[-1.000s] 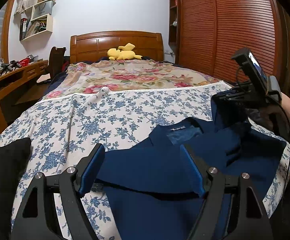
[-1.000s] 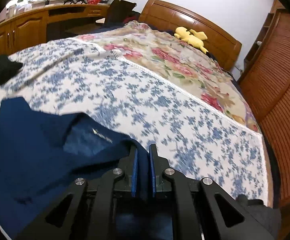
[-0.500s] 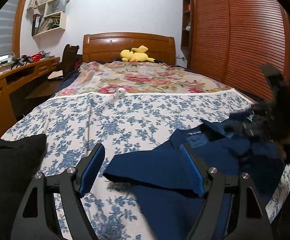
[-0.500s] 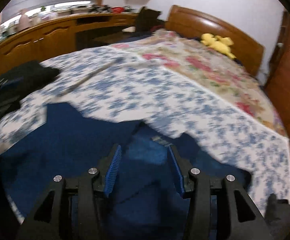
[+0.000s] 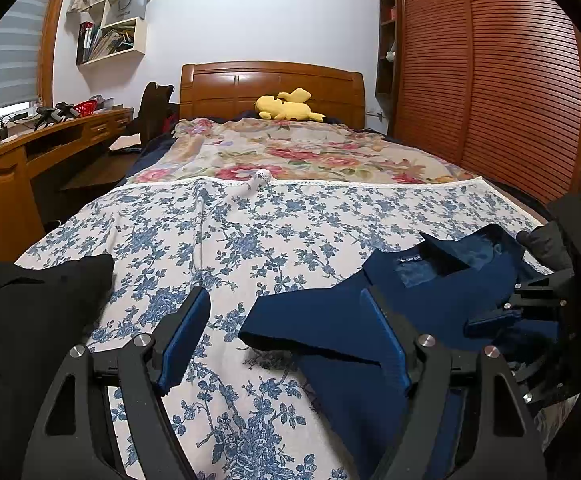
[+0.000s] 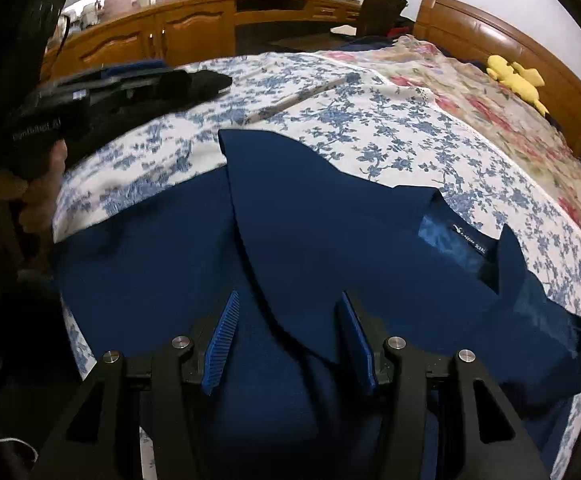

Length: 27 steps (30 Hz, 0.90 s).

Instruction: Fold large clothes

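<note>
While the right tool (image 6: 290,340) is hanging over the navy garment (image 6: 330,220) with its blue pads standing apart and nothing pinched between them, the cloth is lying loose beneath it on the near end of the bed (image 6: 390,120), one sleeve folded across the body and the collar with its label lying open toward the right in the right wrist view. The left tool (image 5: 286,332) is hovering beside it with its pads spread wide, one pad over the floral sheet (image 5: 230,240) and the other over the garment's sleeve edge, gripping nothing. A black garment (image 5: 30,308) is lying on the sheet's near left corner, apart from the navy one. Farther up, a floral quilt (image 5: 290,152) is covering the head half of the bed, and a yellow plush toy (image 5: 286,108) is resting against the wooden headboard (image 5: 270,84). A wooden desk (image 5: 50,136) is running along the left wall, and a slatted wardrobe (image 5: 490,80) is standing on the right.
</note>
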Tool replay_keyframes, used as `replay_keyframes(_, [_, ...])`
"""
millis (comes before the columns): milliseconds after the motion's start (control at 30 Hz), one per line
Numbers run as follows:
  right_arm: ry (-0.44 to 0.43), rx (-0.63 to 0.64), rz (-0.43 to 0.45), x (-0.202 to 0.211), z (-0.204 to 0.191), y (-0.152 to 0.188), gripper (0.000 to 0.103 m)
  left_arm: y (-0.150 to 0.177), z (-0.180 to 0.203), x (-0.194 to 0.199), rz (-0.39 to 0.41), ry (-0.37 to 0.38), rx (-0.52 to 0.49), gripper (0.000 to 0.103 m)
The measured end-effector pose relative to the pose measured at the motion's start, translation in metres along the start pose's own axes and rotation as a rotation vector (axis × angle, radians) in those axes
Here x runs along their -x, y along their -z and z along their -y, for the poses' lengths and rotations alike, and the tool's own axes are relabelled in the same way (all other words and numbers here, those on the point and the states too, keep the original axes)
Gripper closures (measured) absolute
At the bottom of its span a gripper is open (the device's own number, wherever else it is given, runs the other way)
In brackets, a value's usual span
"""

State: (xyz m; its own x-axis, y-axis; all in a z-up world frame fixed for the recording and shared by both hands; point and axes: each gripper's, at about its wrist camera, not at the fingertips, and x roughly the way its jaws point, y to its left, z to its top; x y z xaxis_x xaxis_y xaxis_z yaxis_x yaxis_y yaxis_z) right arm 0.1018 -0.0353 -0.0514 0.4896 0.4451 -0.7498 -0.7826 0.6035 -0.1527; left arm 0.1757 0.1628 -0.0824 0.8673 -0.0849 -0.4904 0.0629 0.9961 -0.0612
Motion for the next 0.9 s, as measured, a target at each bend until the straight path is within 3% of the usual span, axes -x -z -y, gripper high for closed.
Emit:
replay_keyframes(167, [0.104, 0.041, -0.07, -0.019, 0.007, -0.008, 0.05, 0.0, 0.0, 0.0, 0.001, 0.001, 0.0, 0.025])
replay_keyframes(267, [0.079, 0.02, -0.068, -0.021, 0.019, -0.019, 0.096, 0.002, -0.002, -0.002, -0.005, 0.005, 0.002, 0.025])
replay_keyframes(300, [0.09, 0.018, -0.057, -0.02, 0.026, -0.025, 0.096, 0.002, -0.002, -0.001, -0.005, 0.005, 0.0, 0.025])
replay_keyframes(367, [0.105, 0.009, -0.027, -0.018, 0.034, -0.035, 0.097, 0.002, -0.002, -0.001, -0.004, 0.006, 0.002, 0.025])
replay_keyframes(667, [0.318, -0.032, 0.07, -0.028, 0.085, -0.1, 0.096, 0.004, 0.0, -0.006, -0.008, 0.013, -0.001, 0.025])
replay_keyframes(733, [0.345, -0.07, 0.071, -0.031, 0.093, -0.106, 0.088, 0.004, -0.001, -0.007, -0.011, 0.014, -0.003, 0.025])
replay_keyframes(800, [0.347, -0.12, 0.09, -0.03, 0.097, -0.109, 0.066, 0.004, -0.002, -0.007, -0.01, 0.016, -0.001, 0.025])
replay_keyframes(900, [0.279, -0.139, 0.113, -0.029, 0.088, -0.102, 0.058, 0.003, -0.005, -0.007, -0.009, 0.018, 0.004, 0.025])
